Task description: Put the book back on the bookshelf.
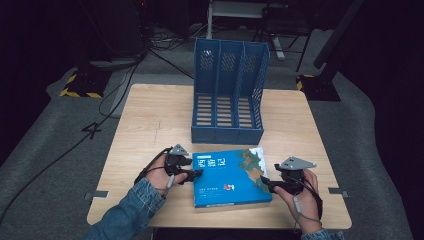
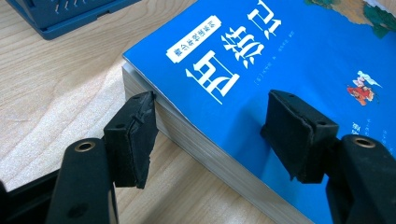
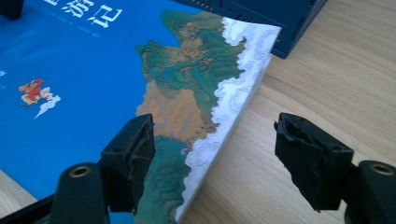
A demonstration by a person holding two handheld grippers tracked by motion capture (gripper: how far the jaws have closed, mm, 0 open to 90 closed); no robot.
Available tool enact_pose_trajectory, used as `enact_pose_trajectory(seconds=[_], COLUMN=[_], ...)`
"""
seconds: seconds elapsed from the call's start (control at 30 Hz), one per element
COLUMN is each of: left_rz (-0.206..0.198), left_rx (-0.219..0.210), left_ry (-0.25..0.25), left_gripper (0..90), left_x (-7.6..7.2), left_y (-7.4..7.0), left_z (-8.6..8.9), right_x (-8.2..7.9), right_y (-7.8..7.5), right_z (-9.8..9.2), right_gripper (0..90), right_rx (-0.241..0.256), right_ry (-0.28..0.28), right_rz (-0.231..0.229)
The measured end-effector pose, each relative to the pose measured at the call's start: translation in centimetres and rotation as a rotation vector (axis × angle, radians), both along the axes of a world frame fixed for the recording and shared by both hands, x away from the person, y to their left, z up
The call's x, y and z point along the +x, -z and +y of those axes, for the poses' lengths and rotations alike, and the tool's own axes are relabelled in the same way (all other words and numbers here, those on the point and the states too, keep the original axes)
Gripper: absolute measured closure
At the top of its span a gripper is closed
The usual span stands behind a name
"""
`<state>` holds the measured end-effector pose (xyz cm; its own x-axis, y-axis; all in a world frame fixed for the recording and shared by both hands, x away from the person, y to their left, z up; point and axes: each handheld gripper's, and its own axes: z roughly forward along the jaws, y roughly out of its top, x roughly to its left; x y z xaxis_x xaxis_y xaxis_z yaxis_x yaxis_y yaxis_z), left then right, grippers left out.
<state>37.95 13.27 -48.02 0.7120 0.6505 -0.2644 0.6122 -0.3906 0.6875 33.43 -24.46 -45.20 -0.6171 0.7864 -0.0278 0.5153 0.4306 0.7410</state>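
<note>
A thick blue book (image 1: 227, 175) with white characters and a landscape picture on its cover lies flat on the wooden table (image 1: 150, 115), just in front of a blue three-slot file holder (image 1: 227, 95). My left gripper (image 1: 196, 175) is open at the book's left edge; in the left gripper view it (image 2: 219, 135) straddles that edge, one jaw beside the page block, the other above the cover of the book (image 2: 289, 60). My right gripper (image 1: 266, 184) is open at the book's right edge; in the right gripper view it (image 3: 219, 154) has one jaw over the book (image 3: 93, 70), the other over bare table.
The file holder stands upright at the table's middle back, its corner seen in the right gripper view (image 3: 261, 14) touching or nearly touching the book. Bare wood lies left and right of the book. Cables and stands sit on the dark floor behind the table.
</note>
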Motion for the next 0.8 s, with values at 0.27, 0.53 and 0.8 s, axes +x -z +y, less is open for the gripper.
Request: enact_pose_trajectory(seconds=[0.27,0.53,0.8], left_rz=[0.038,0.056,0.031], left_rx=[-0.029,-0.072,-0.055], left_ry=[-0.029,-0.032,-0.026], left_gripper=[30.6,26.0,25.8], left_x=[0.1,0.2,0.0], left_y=[0.4,1.1,0.9], left_z=[0.2,0.0,-0.1], right_x=[-0.3,-0.5,-0.4], right_y=[0.2,1.0,1.3], right_z=[1.6,3.3,3.5], right_gripper=[30.8,31.0,30.4], right_rx=[-0.034,-0.059,-0.053], right_ry=[-0.038,-0.09,-0.069], right_rz=[0.009,0.035,0.063])
